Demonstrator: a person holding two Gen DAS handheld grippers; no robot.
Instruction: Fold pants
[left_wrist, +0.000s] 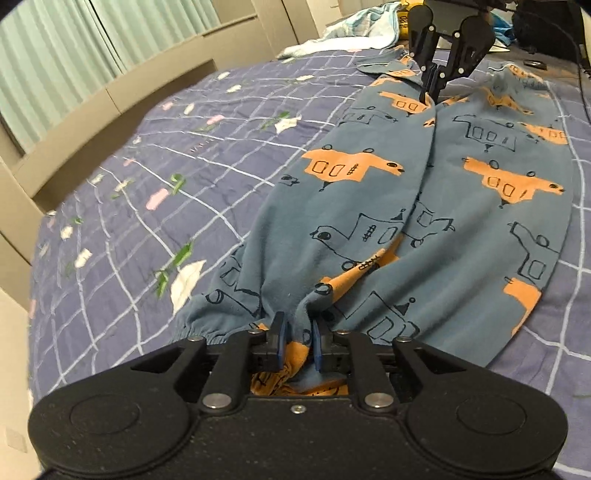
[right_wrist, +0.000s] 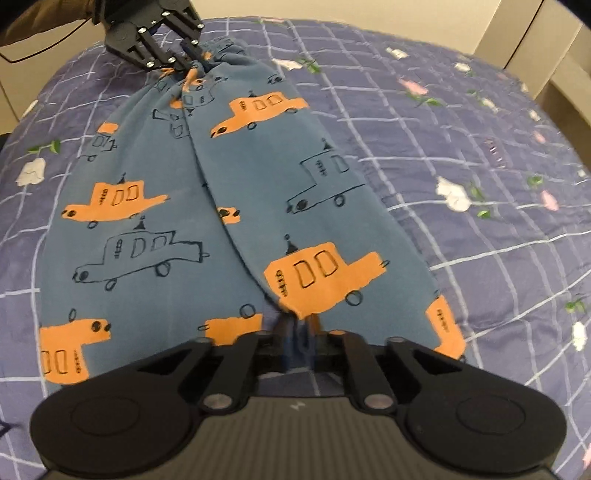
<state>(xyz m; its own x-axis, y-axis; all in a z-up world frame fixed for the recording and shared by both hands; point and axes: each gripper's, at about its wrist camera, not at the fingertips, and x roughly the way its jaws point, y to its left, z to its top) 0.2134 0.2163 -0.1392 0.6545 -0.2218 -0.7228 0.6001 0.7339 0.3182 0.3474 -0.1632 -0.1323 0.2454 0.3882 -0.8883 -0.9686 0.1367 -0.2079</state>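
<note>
At opposite ends of the pants (left_wrist: 369, 206), left tongs (left_wrist: 298, 341) and right tongs (right_wrist: 297, 341), both low (facing each other), each pinching cloth.

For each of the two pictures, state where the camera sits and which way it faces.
Left wrist: on the left gripper, looking along the pants towards the right gripper.
Right wrist: on the right gripper, looking back towards the left gripper.
Shared: both grippers, pants, quilt.
</note>
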